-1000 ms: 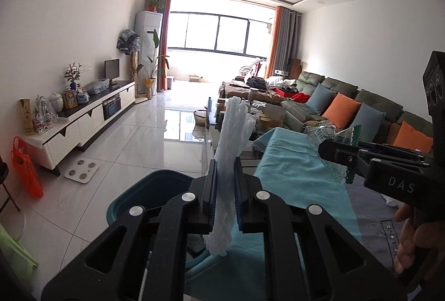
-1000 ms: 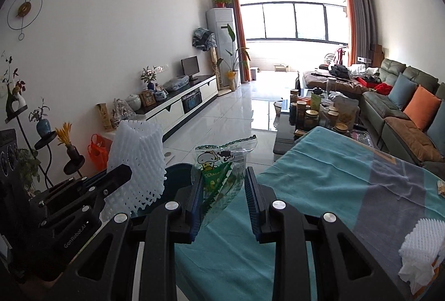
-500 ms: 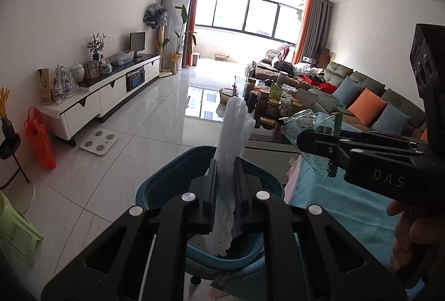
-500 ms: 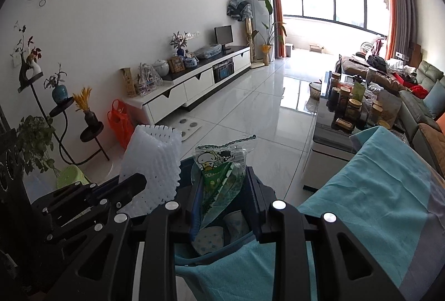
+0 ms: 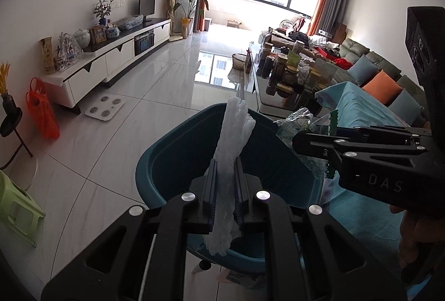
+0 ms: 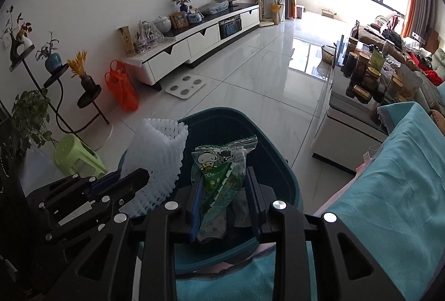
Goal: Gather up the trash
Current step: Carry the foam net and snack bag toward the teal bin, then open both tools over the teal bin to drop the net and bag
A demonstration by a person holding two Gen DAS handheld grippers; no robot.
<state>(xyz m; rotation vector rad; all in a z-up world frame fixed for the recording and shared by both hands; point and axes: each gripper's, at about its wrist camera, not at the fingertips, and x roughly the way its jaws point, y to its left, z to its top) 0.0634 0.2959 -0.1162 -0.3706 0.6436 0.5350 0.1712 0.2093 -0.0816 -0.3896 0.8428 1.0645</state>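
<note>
My left gripper (image 5: 224, 184) is shut on a white foam net sleeve (image 5: 232, 145), held upright over the dark teal trash bin (image 5: 178, 150). The sleeve also shows in the right wrist view (image 6: 158, 162). My right gripper (image 6: 224, 189) holds a green snack wrapper (image 6: 219, 170) with a cartoon print, above the same bin (image 6: 272, 162); its jaws stand somewhat apart with the wrapper between them. The right gripper also shows in the left wrist view (image 5: 314, 142), to the right of the sleeve, with the wrapper (image 5: 300, 125). Some trash lies in the bin.
A table with a teal cloth (image 6: 389, 189) is on the right. A coffee table with jars (image 5: 286, 78) stands beyond. A green stool (image 6: 78, 159), an orange bag (image 6: 122, 89), a plant stand (image 6: 55, 84) and a white TV cabinet (image 5: 111, 61) stand along the left wall.
Both grippers have moved left from over the teal cloth and tilted down, and now hold their items over the bin.
</note>
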